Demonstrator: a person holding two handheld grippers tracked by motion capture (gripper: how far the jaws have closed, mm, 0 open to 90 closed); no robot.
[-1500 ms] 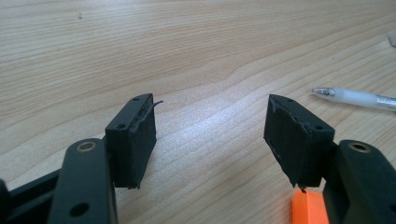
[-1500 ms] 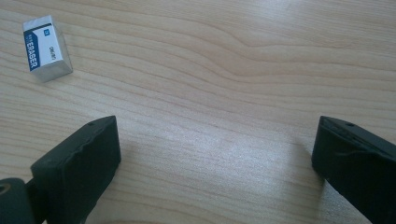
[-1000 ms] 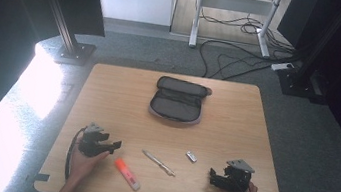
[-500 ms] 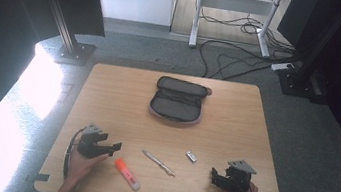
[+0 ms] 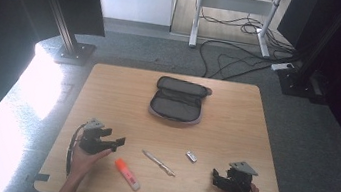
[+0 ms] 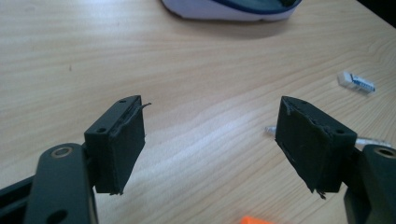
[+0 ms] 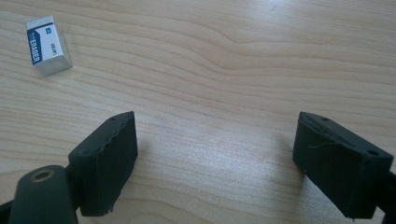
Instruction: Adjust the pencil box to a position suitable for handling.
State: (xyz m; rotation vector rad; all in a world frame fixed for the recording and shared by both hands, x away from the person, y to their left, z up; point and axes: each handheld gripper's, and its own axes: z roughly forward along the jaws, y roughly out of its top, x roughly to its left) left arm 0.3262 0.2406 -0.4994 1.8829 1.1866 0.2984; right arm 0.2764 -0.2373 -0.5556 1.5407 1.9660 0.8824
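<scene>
My left gripper (image 5: 118, 142) hovers near the front left of the wooden table (image 5: 236, 115), jaws pointing right. Its jaws have just been closing a little but stand open with nothing between them (image 6: 211, 109). An orange highlighter (image 5: 127, 174) lies just right of it, its tip (image 6: 254, 219) below the jaws. A pen (image 5: 159, 163) and a small white eraser (image 5: 191, 156) lie mid-front. My right gripper (image 5: 216, 178) rests at the front right, open and empty (image 7: 217, 121), with the eraser (image 7: 46, 44) ahead to its left.
An open grey pencil case (image 5: 177, 103) lies at the middle of the table, toward the far side; its edge (image 6: 233, 9) lies far ahead in the left gripper view. Dark stands and cables sit on the floor beyond the table.
The left gripper has shifted very slightly on the spot. The right gripper and the objects on the table have not moved.
</scene>
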